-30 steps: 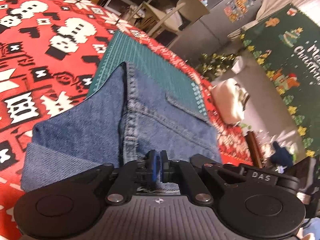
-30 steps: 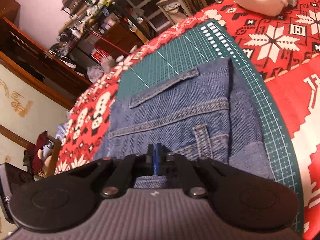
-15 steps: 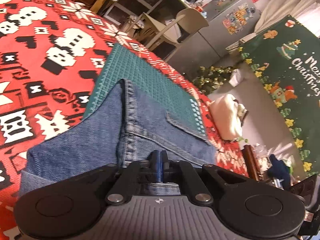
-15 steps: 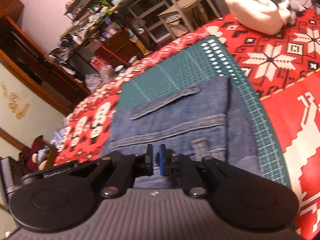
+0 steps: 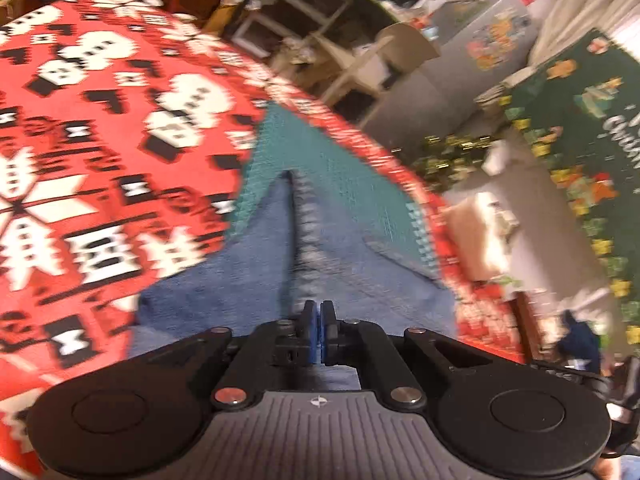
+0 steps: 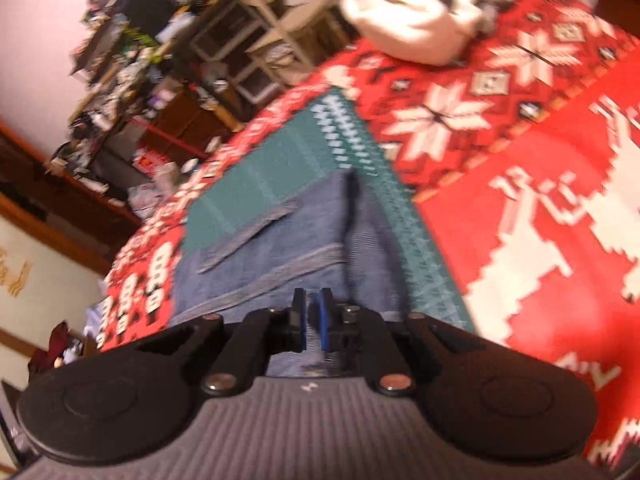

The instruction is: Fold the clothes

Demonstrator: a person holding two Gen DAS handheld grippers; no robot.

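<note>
**Folded jeans lying on green mat**

Lying folded: blue denim jeans (image 5: 256, 280) (image 6: 280, 248), resting on ruled green cutting mat (image 5: 340, 184) (image 6: 256, 176) over red-and-white patterned cloth (image 5: 80, 128) on worktop; hovering above near denim edge, left gripper (image 5: 319, 316), pads pressed together, pinching nothing visible; right gripper (image 6: 311, 312) standing slightly parted, gripping nothing.

Left gripper (image 5: 319, 312) jaws closed, right gripper (image 6: 311, 304) jaws slightly parted
</note>
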